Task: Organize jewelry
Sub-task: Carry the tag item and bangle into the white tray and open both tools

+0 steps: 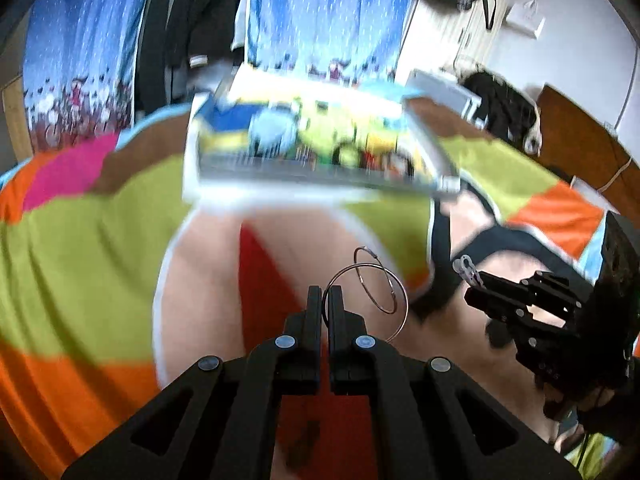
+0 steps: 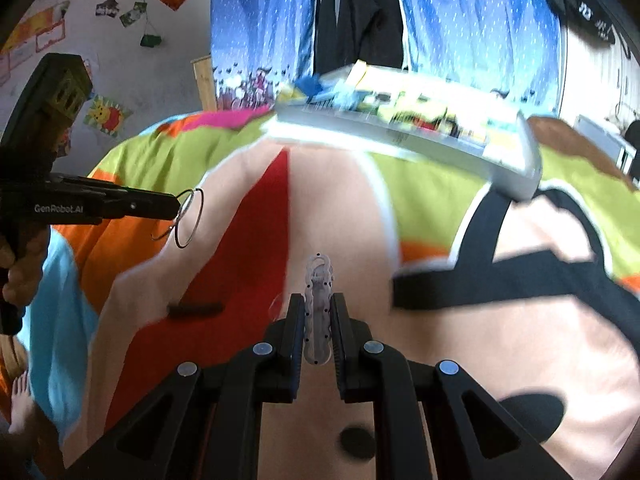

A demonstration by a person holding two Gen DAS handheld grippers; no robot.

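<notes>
The left gripper [image 1: 325,300] is clamping two linked hoops [image 1: 374,286], which are hanging just right of its tips. The right gripper [image 2: 318,312] is pinching one clear card [image 2: 318,308], jutting ahead of its fingers. Ahead of both, one box [image 1: 312,152] is sitting on the bedspread [image 1: 80,240], blurred; its compartments cannot be counted. Judgement: both grips should be kept firm and carried level, then lowered slowly over the box so the hoops are not swinging.

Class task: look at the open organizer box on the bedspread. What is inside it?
The organizer box holds blurred patches of blue, yellow, green and red, spread across it. Motion blur hides what they are, and its near wall covers the bottom.
</notes>
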